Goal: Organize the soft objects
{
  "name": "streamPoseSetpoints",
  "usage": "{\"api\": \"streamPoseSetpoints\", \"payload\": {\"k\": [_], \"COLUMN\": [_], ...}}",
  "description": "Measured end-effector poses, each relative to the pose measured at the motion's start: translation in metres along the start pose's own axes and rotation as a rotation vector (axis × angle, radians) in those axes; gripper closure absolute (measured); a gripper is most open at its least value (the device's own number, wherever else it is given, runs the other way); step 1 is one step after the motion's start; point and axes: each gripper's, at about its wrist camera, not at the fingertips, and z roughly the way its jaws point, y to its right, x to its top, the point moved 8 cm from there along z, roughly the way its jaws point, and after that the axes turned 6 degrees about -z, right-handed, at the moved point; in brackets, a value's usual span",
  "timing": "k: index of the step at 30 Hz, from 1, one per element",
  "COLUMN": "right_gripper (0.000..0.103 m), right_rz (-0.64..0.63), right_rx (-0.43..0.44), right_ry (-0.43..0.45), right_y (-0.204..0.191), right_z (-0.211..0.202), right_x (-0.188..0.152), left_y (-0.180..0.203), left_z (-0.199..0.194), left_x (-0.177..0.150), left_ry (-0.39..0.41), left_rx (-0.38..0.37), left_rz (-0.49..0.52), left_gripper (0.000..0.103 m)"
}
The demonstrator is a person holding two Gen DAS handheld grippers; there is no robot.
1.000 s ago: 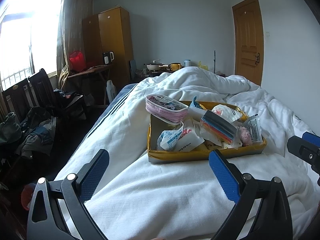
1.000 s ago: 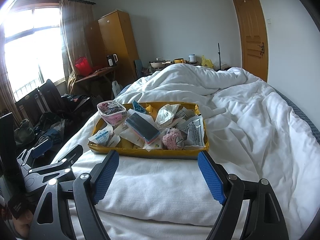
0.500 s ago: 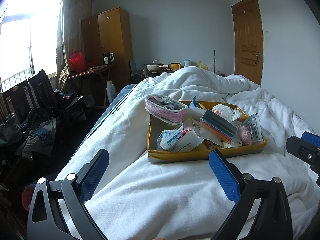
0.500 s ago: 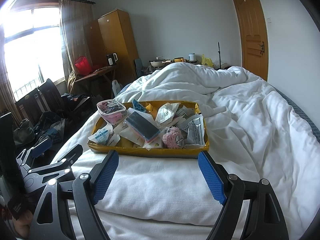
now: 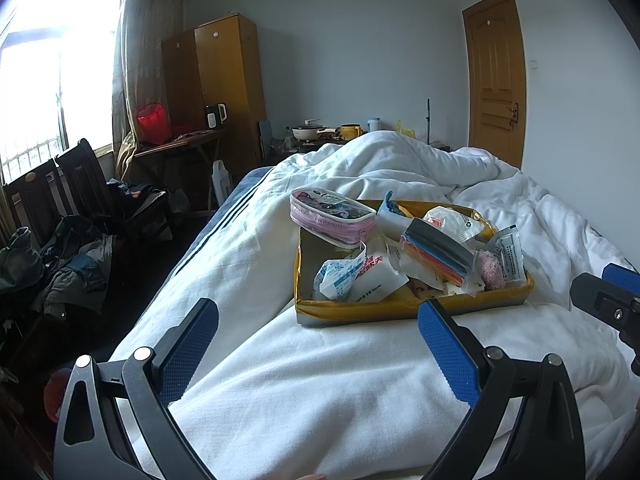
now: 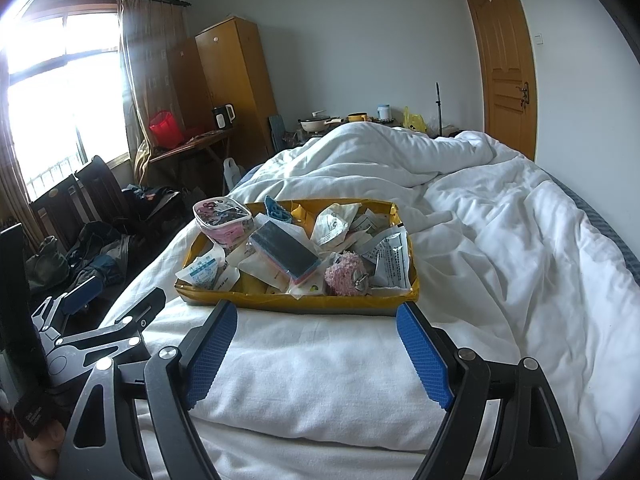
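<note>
A pale-walled bedroom holds a tall orange-brown wooden wardrobe [image 6: 236, 80] at 11 o'clock and a panelled wooden door [image 6: 506, 60] at 1 o'clock, with a bright curtained window [image 6: 60, 104] at 9 o'clock. Most of the view is a bed under a rumpled white duvet [image 6: 500, 232], soft and creased, heaped into a ridge at 12 o'clock. Dark chairs draped with clothes [image 5: 76, 248] stand off the bed's edge at 9 o'clock.

On the duvet, straight ahead of both grippers, sits a shallow rectangular yellow tray [image 6: 320, 304] with taped cardboard-like walls, piled with soft goods. At its 10 o'clock corner a clear plastic pouch with pink zip edging [image 6: 224, 222] leans on the rim. In the middle lies a block-shaped stack of sponges [image 6: 286, 250] in crinkly wrap, dark on top with coloured layers below. At 5 o'clock in the tray is a fuzzy pink ball [image 6: 344, 274], touching a printed foil sachet [image 6: 390, 258] at the 3 o'clock side. A white-and-blue tissue packet [image 6: 202, 268] lies at 8 o'clock.

The left gripper [image 5: 318, 344] hovers over bare duvet near the tray, its blue ribbed pads spread wide, holding nothing. The right gripper [image 6: 316, 350] does likewise just short of the tray's near wall, jaws wide apart and empty.
</note>
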Motion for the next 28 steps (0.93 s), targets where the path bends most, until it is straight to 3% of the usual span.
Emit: {"api": "streamPoseSetpoints", "payload": {"k": [28], "right_gripper": [0.017], "right_rz": [0.0], "right_rx": [0.0], "right_ry": [-0.007], "right_y": [-0.0006], "right_z": [0.0014], "right_x": [-0.0033], "left_y": [-0.0006], "left_z": [0.0022], "left_x": [-0.0001], "left_ry": [0.001], "left_rx": [-0.006], "left_rz": [0.007], "left_gripper": [0.003]}}
